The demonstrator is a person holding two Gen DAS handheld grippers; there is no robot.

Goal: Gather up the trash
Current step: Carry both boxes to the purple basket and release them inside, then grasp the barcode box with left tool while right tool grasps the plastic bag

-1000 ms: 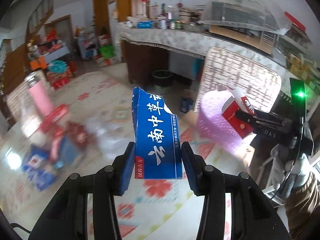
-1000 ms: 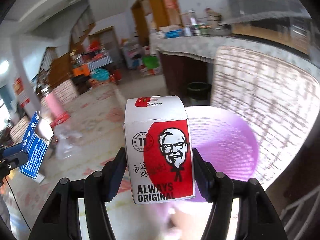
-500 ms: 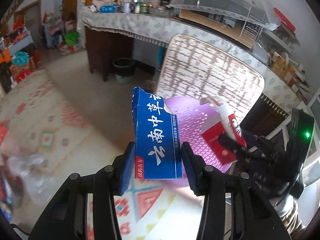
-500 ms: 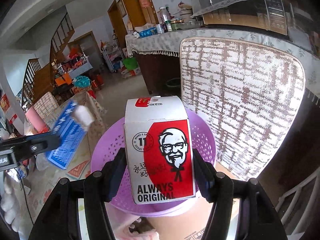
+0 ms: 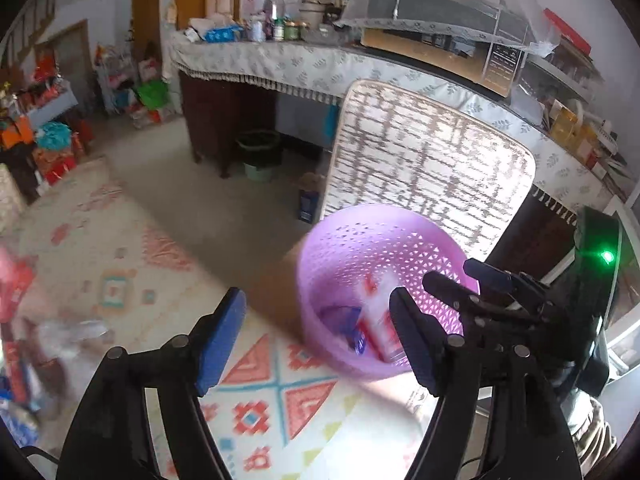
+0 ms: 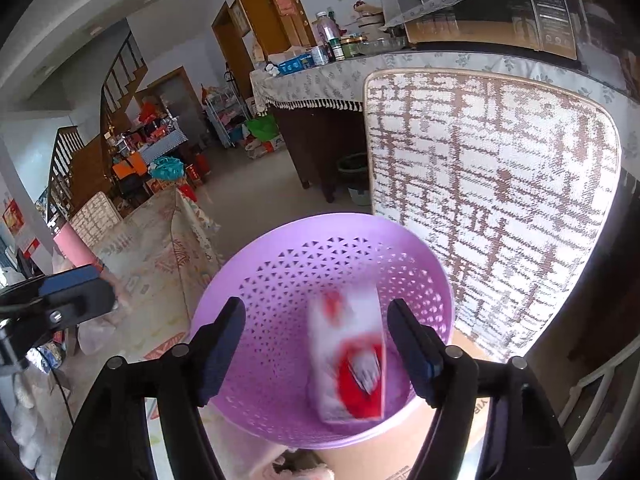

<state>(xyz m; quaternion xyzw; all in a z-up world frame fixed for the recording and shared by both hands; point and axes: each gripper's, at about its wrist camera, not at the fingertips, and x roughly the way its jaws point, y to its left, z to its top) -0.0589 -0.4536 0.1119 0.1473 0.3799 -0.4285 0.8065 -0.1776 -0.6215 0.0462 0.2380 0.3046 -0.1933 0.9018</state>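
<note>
Right wrist view: basket (image 6: 280, 264) below my right gripper (image 6: 316, 350), red-white box (image 6: 348, 356) dropping inside, blurred, free of pads. Jaws just opened, nothing gripped. Left wrist view adds: left gripper (image 5: 318, 338) jaws also just opened, empty; blue box (image 5: 346, 326) in basket; more trash (image 5: 24, 344) left of it, uncollected.

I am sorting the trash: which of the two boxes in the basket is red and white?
The taller box, blurred; the other box is blue, beside it in the purple basket.
</note>
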